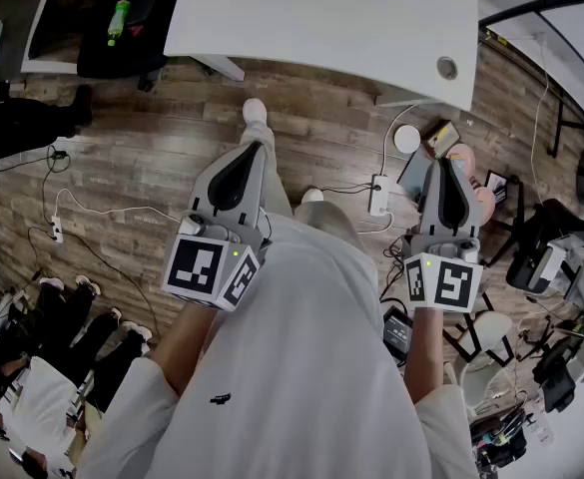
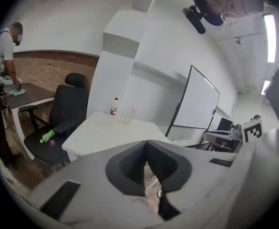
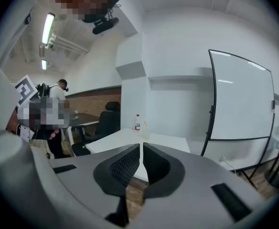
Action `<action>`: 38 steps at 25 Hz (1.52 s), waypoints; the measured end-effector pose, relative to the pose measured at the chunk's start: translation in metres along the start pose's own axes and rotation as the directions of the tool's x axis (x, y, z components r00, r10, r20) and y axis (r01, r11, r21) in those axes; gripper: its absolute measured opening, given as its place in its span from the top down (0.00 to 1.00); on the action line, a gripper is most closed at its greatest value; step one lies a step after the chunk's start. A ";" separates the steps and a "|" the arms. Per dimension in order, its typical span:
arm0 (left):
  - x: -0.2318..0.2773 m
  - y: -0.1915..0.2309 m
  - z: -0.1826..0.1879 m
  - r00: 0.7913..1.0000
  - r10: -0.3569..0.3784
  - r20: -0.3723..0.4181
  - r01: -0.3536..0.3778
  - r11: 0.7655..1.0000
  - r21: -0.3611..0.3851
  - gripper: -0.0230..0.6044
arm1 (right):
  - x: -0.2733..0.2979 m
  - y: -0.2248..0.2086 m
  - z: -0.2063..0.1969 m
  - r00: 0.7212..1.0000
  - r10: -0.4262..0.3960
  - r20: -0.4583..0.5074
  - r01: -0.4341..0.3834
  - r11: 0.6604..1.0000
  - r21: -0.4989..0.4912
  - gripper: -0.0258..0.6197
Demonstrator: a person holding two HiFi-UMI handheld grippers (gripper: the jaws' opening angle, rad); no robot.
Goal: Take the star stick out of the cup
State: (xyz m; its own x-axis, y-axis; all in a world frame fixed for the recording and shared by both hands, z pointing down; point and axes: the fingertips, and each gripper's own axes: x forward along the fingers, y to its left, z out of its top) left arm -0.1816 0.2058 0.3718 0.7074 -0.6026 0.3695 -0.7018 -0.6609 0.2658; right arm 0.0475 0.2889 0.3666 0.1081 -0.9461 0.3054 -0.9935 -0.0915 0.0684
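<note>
A clear cup [image 2: 127, 119] stands far off on a white table [image 2: 106, 135], with a thin stick topped by a small orange shape [image 2: 133, 111] in it; too small to make out the star. The right gripper view shows the same cup [image 3: 144, 126]. My left gripper [image 2: 146, 146] is shut and empty, well short of the table. My right gripper [image 3: 141, 148] is also shut with nothing in it. In the head view both grippers, left [image 1: 250, 158] and right [image 1: 444, 168], hang over the wooden floor close to the person's body; the cup is out of that view.
A red-labelled bottle [image 2: 114, 106] stands next to the cup. A black office chair [image 2: 65, 116] with a green bottle [image 2: 47, 137] on its seat sits left of the table. A whiteboard [image 2: 196, 104] stands to the right. A person [image 2: 1, 75] is at a far desk. Cables [image 1: 72, 218] cross the floor.
</note>
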 end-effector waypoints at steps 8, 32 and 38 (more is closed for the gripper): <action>-0.060 -0.091 -0.027 0.997 -0.059 -0.041 0.059 0.998 -0.008 0.97 | -0.113 0.034 -0.016 0.998 0.055 -0.040 -0.054 0.998 0.037 0.95; -0.102 -0.147 -0.033 0.999 0.007 0.039 -0.014 0.981 0.195 0.97 | -0.149 0.065 -0.001 0.967 0.224 0.125 -0.235 0.968 0.084 0.95; -0.090 -0.141 -0.035 1.000 -0.001 0.011 0.000 0.987 0.158 0.97 | -0.142 0.061 0.002 0.967 0.218 0.135 -0.236 0.962 0.134 0.95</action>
State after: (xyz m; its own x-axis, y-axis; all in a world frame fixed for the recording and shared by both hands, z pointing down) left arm -0.1495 0.3691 0.3318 0.7092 -0.6066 0.3593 -0.6799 -0.7232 0.1212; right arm -0.0287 0.4172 0.3254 -0.1171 -0.9763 0.1819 -0.9866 0.0934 -0.1338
